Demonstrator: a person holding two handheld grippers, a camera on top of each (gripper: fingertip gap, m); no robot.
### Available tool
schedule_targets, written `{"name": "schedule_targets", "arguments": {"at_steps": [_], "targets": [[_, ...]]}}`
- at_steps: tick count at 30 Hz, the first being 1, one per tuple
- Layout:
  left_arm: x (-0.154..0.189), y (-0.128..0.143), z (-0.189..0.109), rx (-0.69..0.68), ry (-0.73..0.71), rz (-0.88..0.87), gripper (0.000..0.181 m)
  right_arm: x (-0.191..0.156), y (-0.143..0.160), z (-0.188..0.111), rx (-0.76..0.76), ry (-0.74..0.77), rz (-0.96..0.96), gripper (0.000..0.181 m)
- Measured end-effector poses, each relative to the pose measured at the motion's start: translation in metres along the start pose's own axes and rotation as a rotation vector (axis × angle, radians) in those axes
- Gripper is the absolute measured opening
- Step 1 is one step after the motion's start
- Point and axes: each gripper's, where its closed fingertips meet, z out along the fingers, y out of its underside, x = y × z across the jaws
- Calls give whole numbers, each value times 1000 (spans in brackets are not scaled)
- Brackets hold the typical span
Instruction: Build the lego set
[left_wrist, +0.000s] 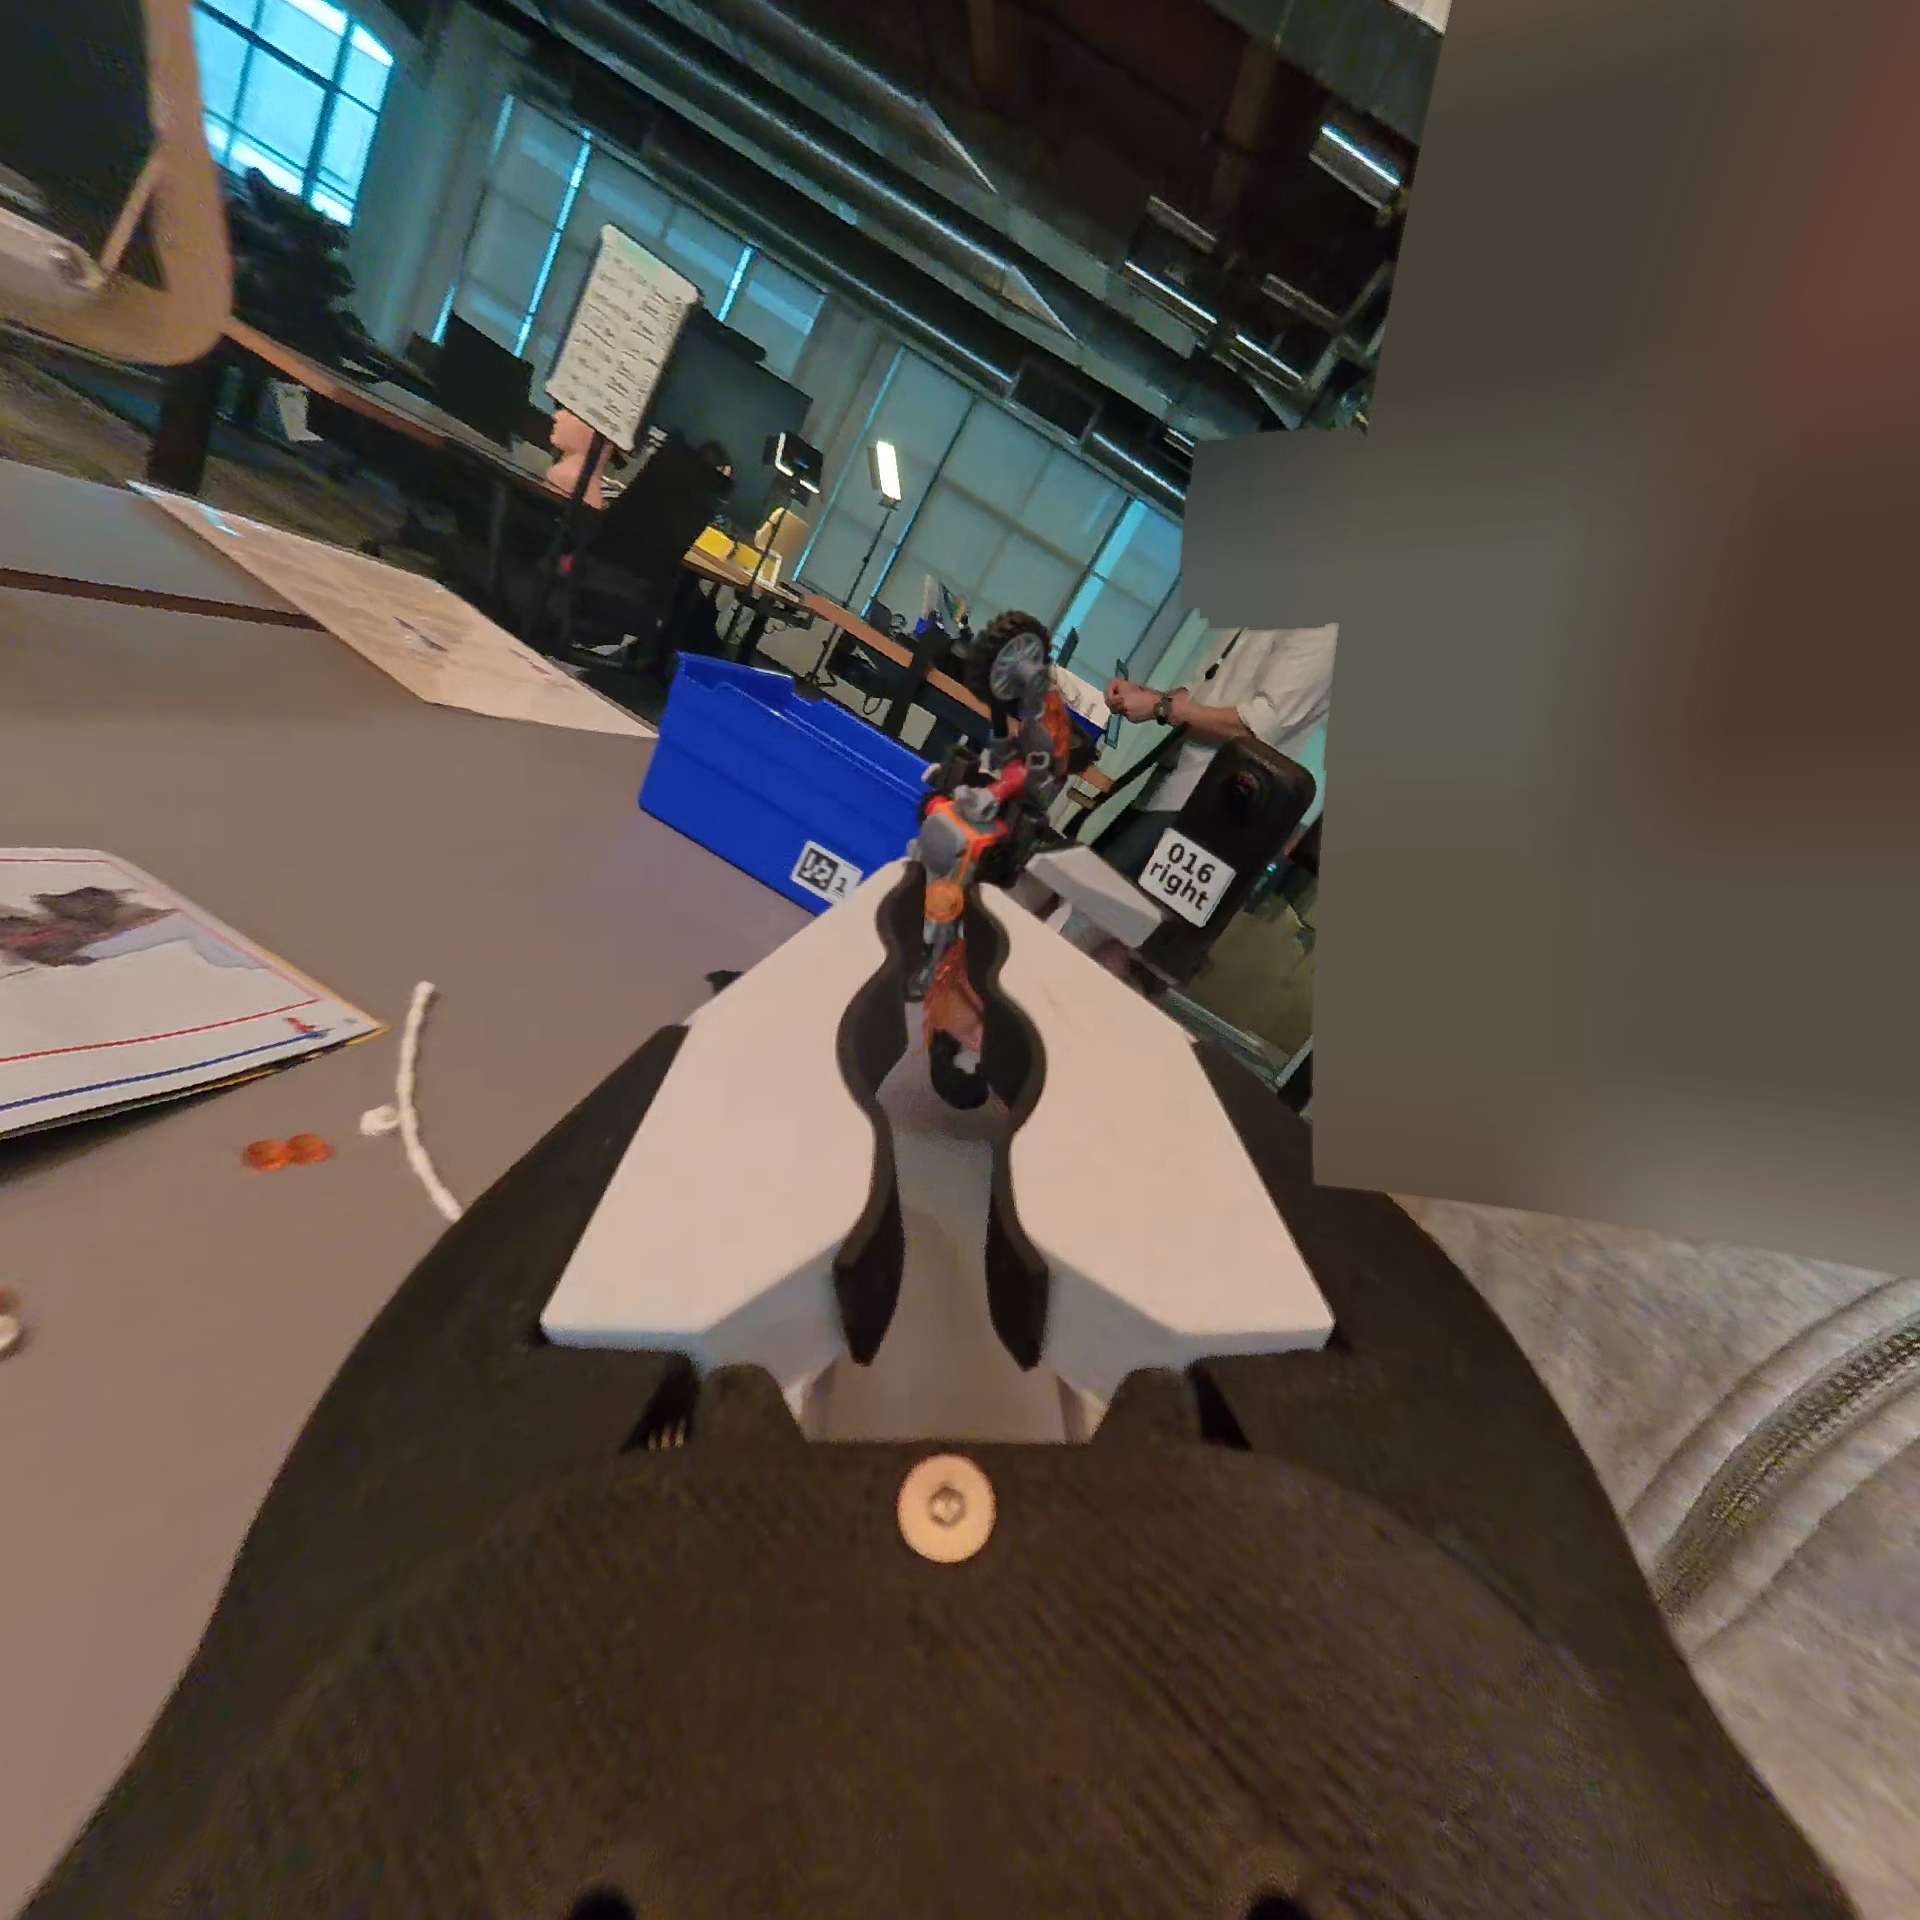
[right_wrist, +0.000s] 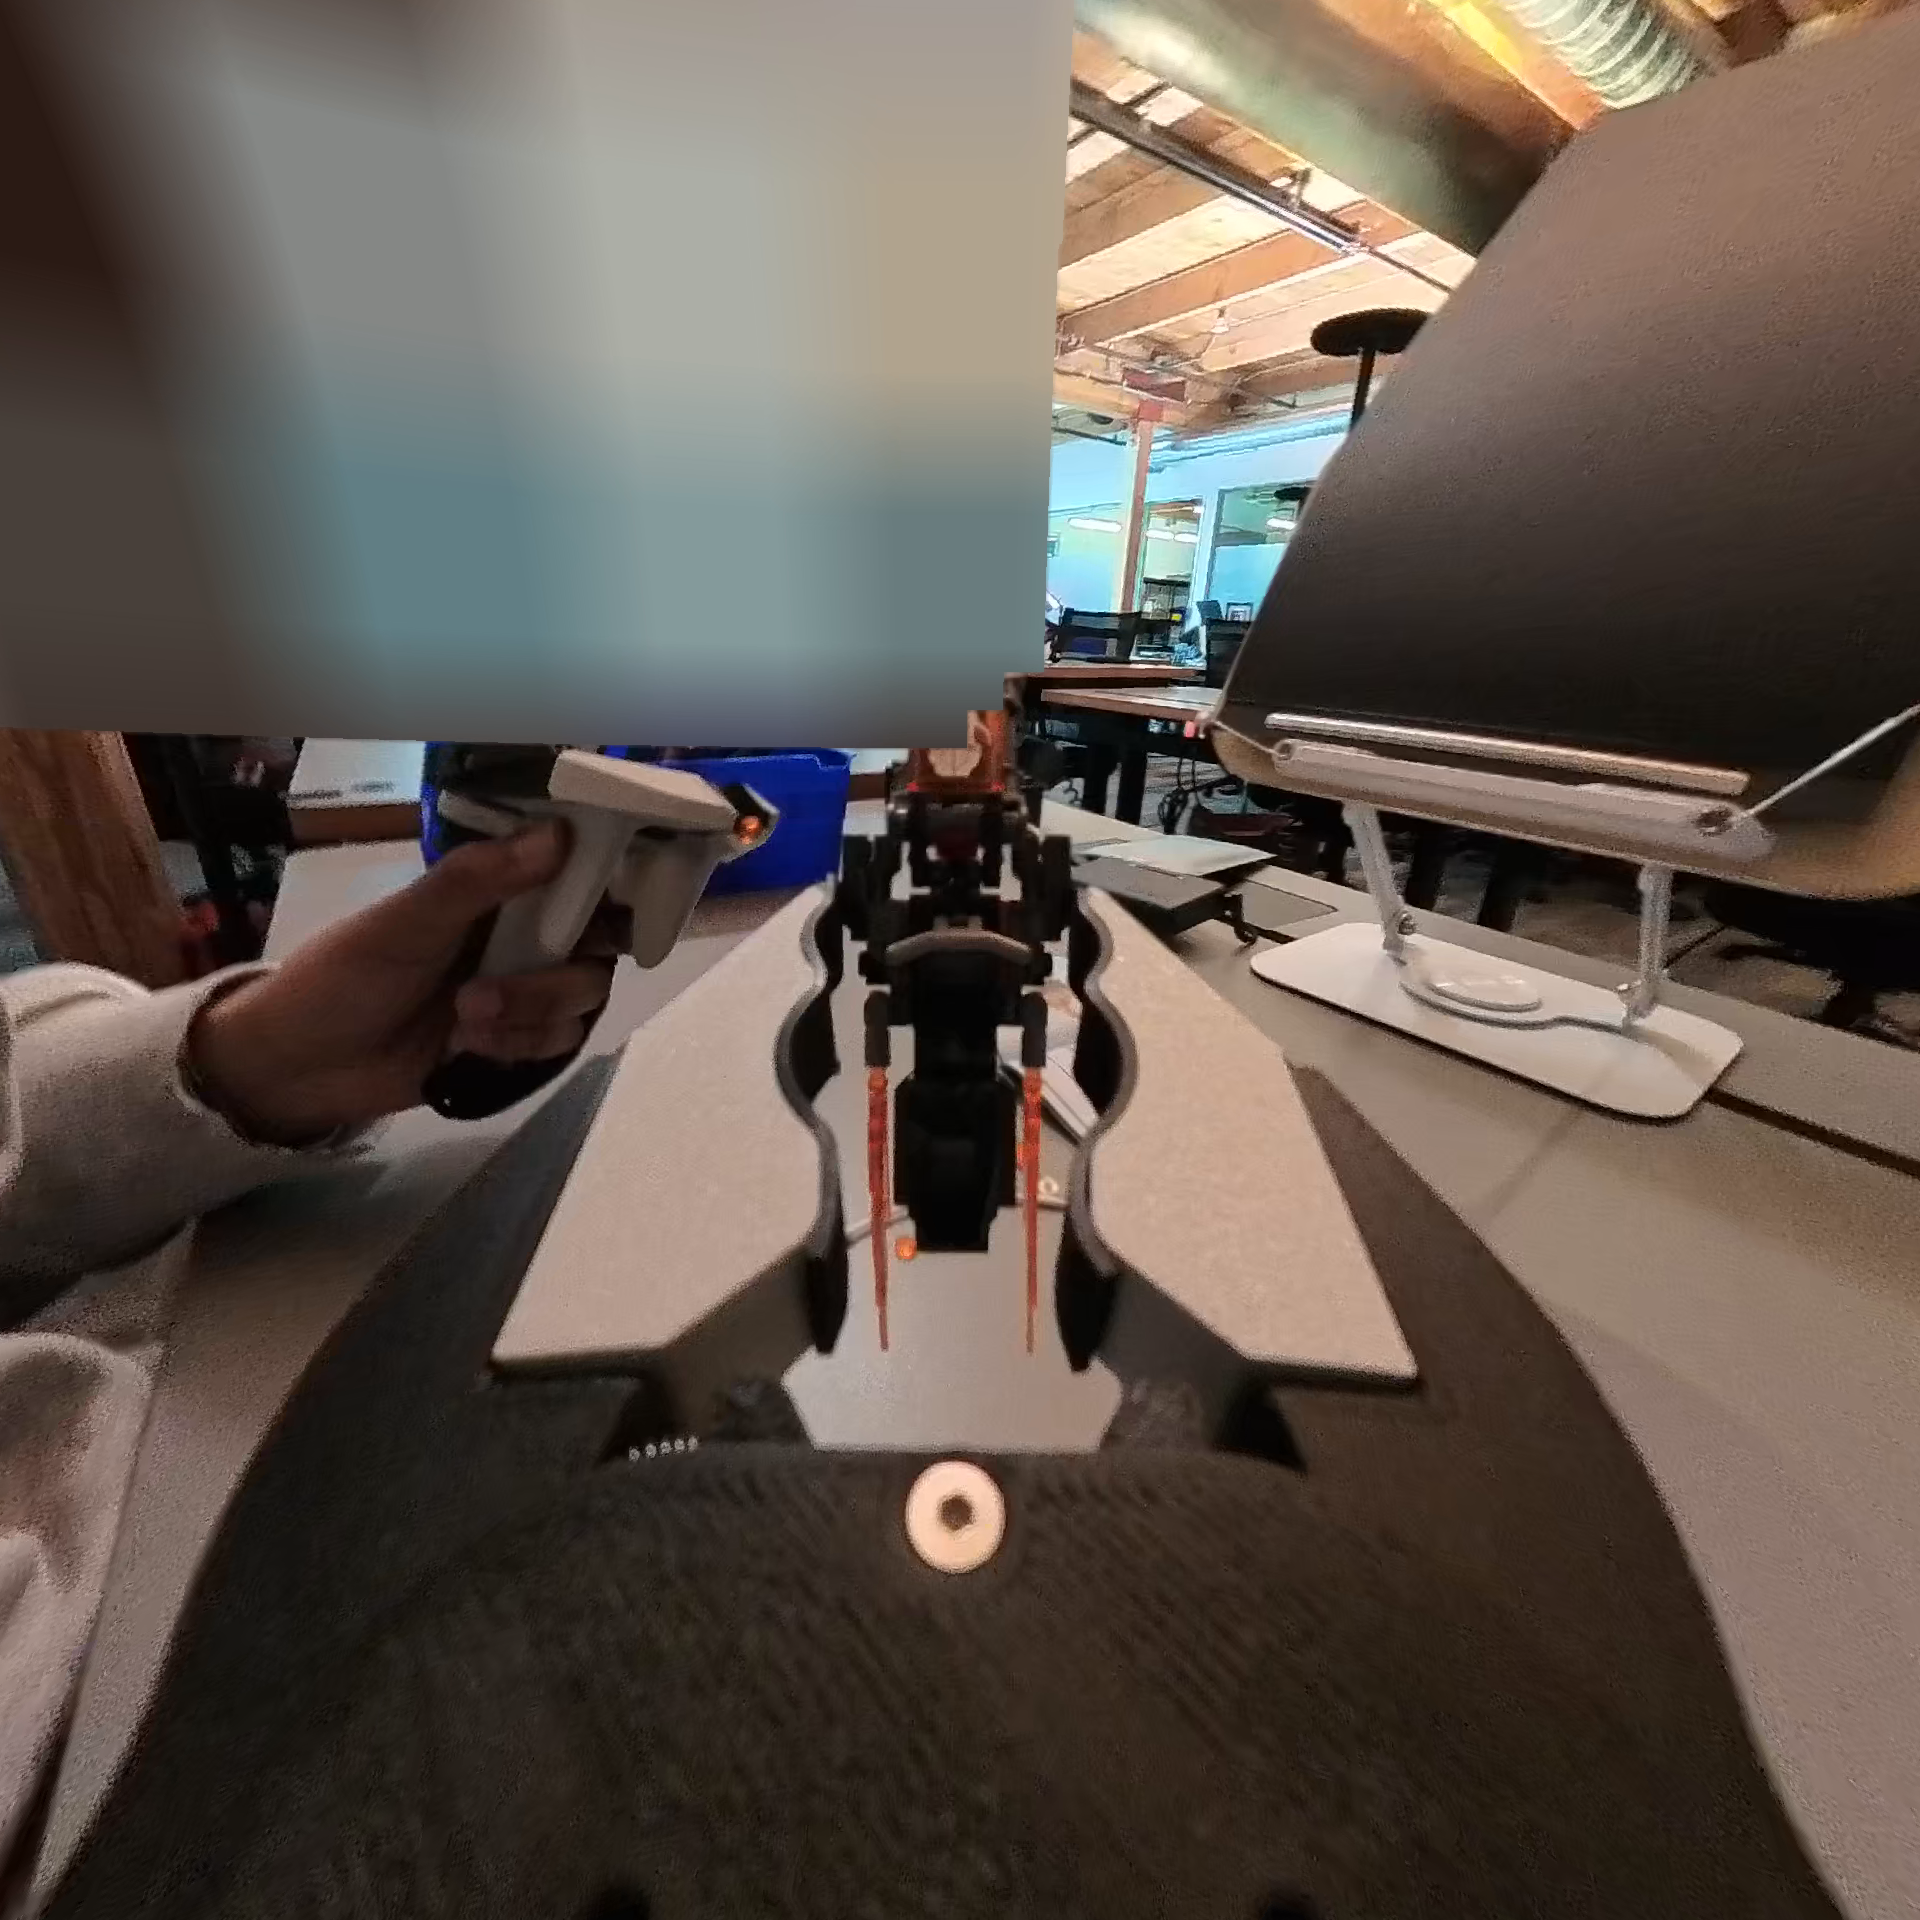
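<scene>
My left gripper (left_wrist: 940, 883) is shut on a small round orange piece (left_wrist: 943, 900) at its fingertips. It also shows in the right wrist view (right_wrist: 750, 823), held by a hand, with the orange piece (right_wrist: 746, 826) at its tip, left of the model. My right gripper (right_wrist: 951, 899) is shut on a black and orange lego motorcycle (right_wrist: 951, 997) and holds it above the table. In the left wrist view the motorcycle (left_wrist: 1003, 769) stands upright just beyond my left fingertips, grey wheel on top, with a white finger (left_wrist: 1096, 896) of the right gripper beside it.
A blue bin (left_wrist: 769, 769) stands behind the grippers. An instruction booklet (left_wrist: 135, 997), a white string (left_wrist: 416, 1091) and two small orange pieces (left_wrist: 286, 1151) lie on the grey table at left. A stand holding a dark slab (right_wrist: 1507, 997) is at right. A person (left_wrist: 1247, 707) stands farther back. There is about 9 cm between the tips of the two grippers.
</scene>
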Motion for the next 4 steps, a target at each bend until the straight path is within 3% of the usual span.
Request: {"name": "schedule_targets", "arguments": {"at_steps": [4], "targets": [[-21, -13, -17, 10, -41, -29, 4, 19, 1, 14, 8, 27, 130, 41]]}}
